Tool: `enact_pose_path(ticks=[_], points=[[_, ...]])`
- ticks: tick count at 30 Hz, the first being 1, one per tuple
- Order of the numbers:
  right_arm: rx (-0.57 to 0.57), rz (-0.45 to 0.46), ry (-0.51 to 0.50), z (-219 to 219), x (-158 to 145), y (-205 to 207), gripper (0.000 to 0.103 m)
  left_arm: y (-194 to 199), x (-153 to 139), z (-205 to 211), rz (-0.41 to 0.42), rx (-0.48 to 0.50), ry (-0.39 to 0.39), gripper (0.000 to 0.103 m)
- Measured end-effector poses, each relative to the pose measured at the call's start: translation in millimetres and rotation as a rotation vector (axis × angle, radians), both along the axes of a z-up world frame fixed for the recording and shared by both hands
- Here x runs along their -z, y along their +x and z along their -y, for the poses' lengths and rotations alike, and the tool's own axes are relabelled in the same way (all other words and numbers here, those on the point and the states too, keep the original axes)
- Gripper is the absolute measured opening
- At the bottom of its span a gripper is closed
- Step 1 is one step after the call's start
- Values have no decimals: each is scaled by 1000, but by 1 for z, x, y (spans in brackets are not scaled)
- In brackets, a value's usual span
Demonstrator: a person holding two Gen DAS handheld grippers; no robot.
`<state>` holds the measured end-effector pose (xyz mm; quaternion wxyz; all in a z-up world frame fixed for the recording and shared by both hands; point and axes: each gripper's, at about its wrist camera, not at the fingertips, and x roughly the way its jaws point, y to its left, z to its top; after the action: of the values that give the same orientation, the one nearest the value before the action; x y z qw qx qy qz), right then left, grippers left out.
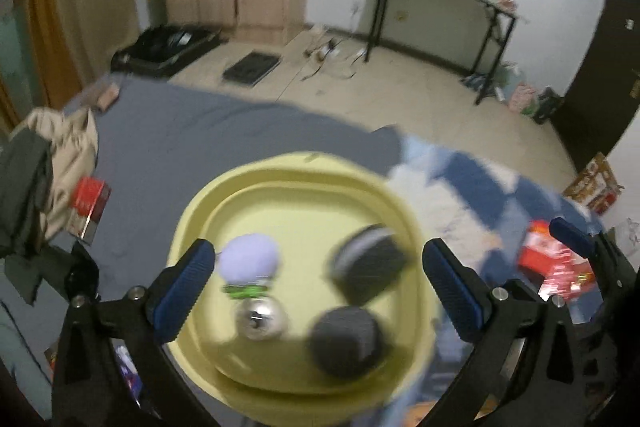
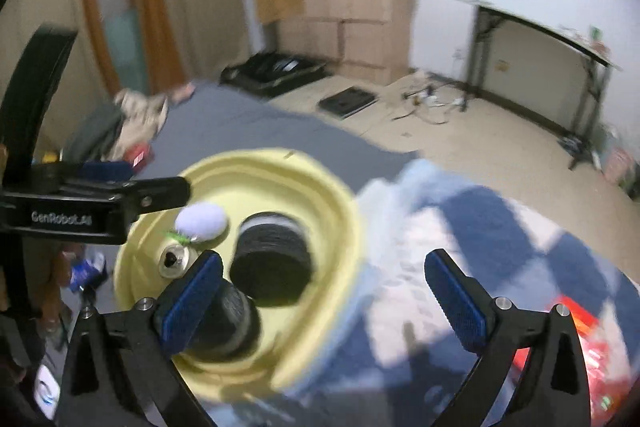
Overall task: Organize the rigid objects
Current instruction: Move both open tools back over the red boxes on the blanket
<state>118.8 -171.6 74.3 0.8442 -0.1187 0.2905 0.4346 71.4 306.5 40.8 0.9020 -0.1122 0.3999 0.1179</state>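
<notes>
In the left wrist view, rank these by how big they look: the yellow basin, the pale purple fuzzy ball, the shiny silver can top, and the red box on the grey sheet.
1. Round yellow plastic basin, by far.
2. Pale purple fuzzy ball.
3. Shiny silver can top and red box look about alike; the box lies farther from the camera, so I won't rank them.

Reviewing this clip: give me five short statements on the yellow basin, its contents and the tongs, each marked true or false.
1. Both tongs stand open with nothing gripped. True: left tongs, right tongs.
2. The yellow basin is empty. False: it holds several things.
3. A silver can lies in the basin. True.
4. A lilac round object lies on the floor. False: it is in the basin.
5. Two dark cylinders sit in the basin. True: one, another.
</notes>
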Motion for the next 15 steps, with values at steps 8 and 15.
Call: enact_pose_path(ticks=[8, 15], points=[[150, 83, 36, 170, -67, -34, 103, -32, -79, 130, 131, 182, -42, 103], [291, 106, 10, 302, -79, -73, 103, -56, -50, 185, 94, 212, -97, 103]])
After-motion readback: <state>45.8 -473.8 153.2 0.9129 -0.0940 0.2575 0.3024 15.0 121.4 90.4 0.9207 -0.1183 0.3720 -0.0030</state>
